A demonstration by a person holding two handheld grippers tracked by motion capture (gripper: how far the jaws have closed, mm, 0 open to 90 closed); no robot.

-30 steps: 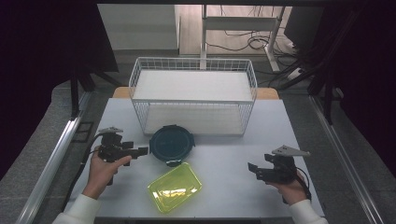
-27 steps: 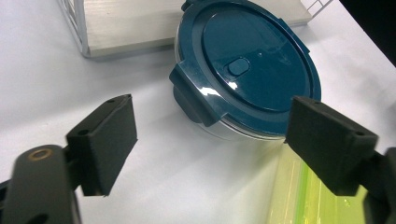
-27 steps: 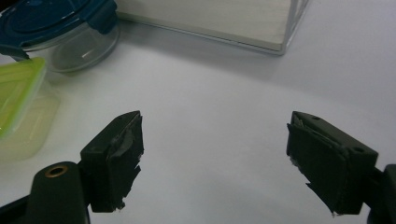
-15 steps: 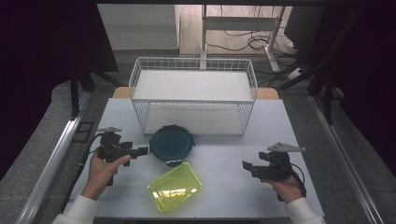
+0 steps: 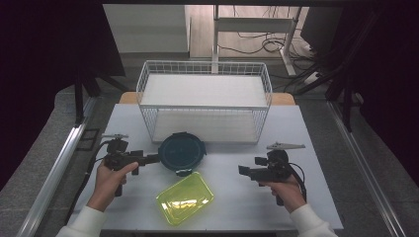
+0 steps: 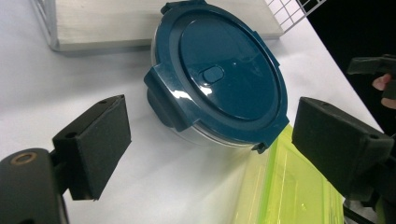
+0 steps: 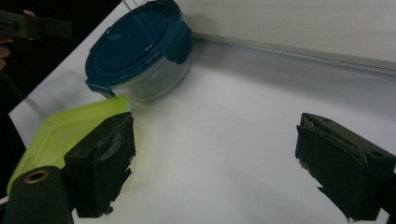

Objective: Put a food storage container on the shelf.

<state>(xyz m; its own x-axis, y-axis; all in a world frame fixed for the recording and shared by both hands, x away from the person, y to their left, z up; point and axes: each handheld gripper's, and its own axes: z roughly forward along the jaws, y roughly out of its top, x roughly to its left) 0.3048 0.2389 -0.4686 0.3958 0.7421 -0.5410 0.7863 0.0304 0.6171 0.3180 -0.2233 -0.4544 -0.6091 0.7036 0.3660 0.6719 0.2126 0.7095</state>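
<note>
A round glass container with a dark blue clip lid (image 5: 182, 151) stands mid-table before the basket. A yellow-green rectangular lid (image 5: 184, 197) lies just in front of it, flat on the table. My left gripper (image 5: 150, 159) is level at the container's left side, its tips close to the rim. In the left gripper view the container (image 6: 217, 79) sits just beyond the jaws, which have just been opening; this gripper (image 6: 212, 140) is open and grips nothing. My right gripper (image 5: 243, 171) points left from the table's right half; its jaws have just been opening over bare table (image 7: 219, 158).
A white wire basket (image 5: 205, 98) with a pale board in it stands at the back of the white table (image 5: 306, 148). A metal rail (image 5: 54, 173) runs along the left side. A desk leg and cables lie beyond the basket.
The right gripper has moved left toward the middle of the table. The left hand, the container and the yellow-green lid have stayed put.
</note>
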